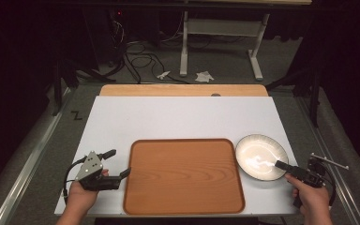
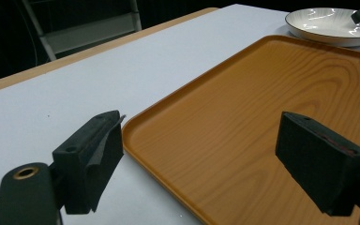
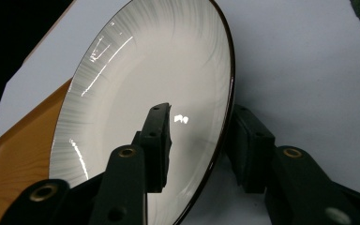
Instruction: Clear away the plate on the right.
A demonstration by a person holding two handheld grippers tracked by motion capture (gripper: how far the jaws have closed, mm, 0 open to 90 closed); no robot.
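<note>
White table carries a wooden tray near us and a pale, dark-rimmed plate just to its right, close to the tray's edge but apart from it as far as we can tell. Our right gripper has its jaws astride the plate's near rim, one over the glazed inside and one outside under the lip. In the right gripper view the rim runs between the pads, yet a gap remains on the outer side, so we judge the jaws not yet pressed onto the plate. Our left gripper rests with jaws spread wide at the tray's left edge; in the left gripper view one pad sits just outside the rim on the table and the other hovers over the tray's floor, gripping nothing.

We see a few risks from here. The glaze is slick and the hold is on a thin edge, so a light pinch could let the plate slip or swing down as it lifts. A hard pinch on that lip could chip it. Carried low, the plate may knock the tray's raised rim and shove the tray, which the left gripper is not holding steady.
</note>
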